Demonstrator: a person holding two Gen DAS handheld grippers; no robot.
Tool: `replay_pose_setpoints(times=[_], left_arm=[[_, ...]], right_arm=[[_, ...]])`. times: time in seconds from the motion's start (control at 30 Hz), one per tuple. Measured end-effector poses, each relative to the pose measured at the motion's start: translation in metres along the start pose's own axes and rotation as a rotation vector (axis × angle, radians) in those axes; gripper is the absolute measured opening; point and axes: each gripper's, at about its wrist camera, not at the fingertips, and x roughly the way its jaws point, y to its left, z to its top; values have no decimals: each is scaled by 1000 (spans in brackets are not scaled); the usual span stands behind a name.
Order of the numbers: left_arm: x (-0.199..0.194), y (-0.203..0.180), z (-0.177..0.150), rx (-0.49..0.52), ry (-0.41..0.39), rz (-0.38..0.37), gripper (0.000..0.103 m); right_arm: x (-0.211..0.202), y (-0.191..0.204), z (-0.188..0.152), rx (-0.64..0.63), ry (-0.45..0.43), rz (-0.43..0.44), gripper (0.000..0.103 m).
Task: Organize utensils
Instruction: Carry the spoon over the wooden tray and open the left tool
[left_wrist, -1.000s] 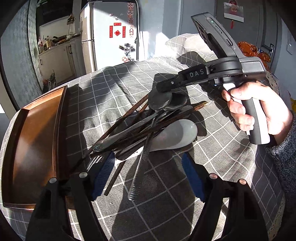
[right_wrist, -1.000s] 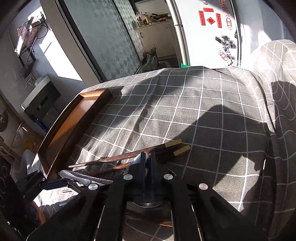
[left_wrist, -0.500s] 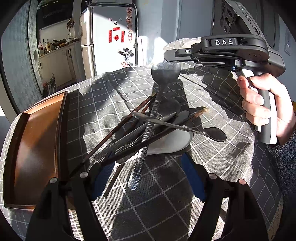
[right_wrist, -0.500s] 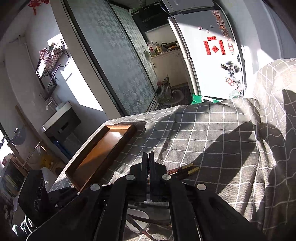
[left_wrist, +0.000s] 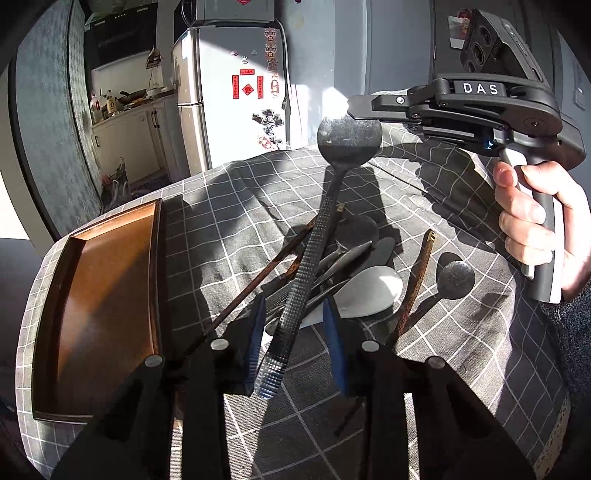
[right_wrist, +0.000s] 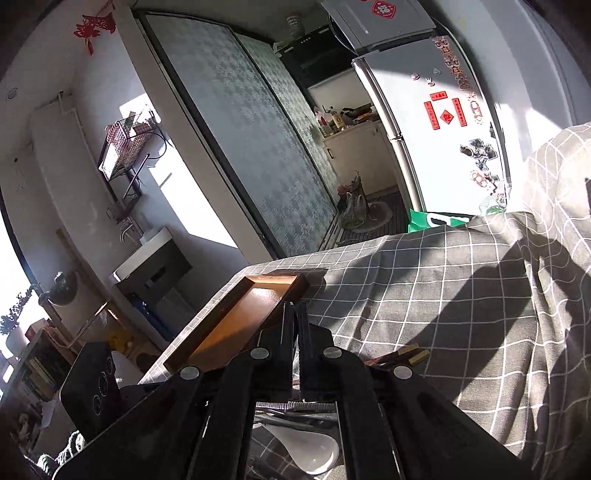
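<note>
So far, nothing has been placed in the wooden tray (left_wrist: 99, 295), which sits bare at the counter's left. 1 dark spoon (left_wrist: 321, 229) is clenched by its bowl in the right gripper (left_wrist: 356, 110) and raised; its handle hangs between the released fingers of the left gripper (left_wrist: 295, 343). The remaining utensils (left_wrist: 354, 269) lie piled on the checked cloth (left_wrist: 461, 369).

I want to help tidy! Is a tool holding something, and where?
The right tool pinches the black spoon by its bowl's rim. The left tool is open around its handle, holding nothing.
</note>
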Motion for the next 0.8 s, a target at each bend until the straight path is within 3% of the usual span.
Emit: replay_pose_setpoints(times=[0.2,0.4,0.57,0.8], left_arm=[[-20,21,-6,-28,17,36,16],[-47,77,-8,-82,36,142,16],[-34,131,-13,-166,86,238,16],[-10,165,-26,-221,152,241,16]], right_arm=[[24,26,6,6,44,35,2],[100,67,28,-10,146,68,2],[184,76,34,6,247,47,2],[252,65,12,15,340,-32,2]])
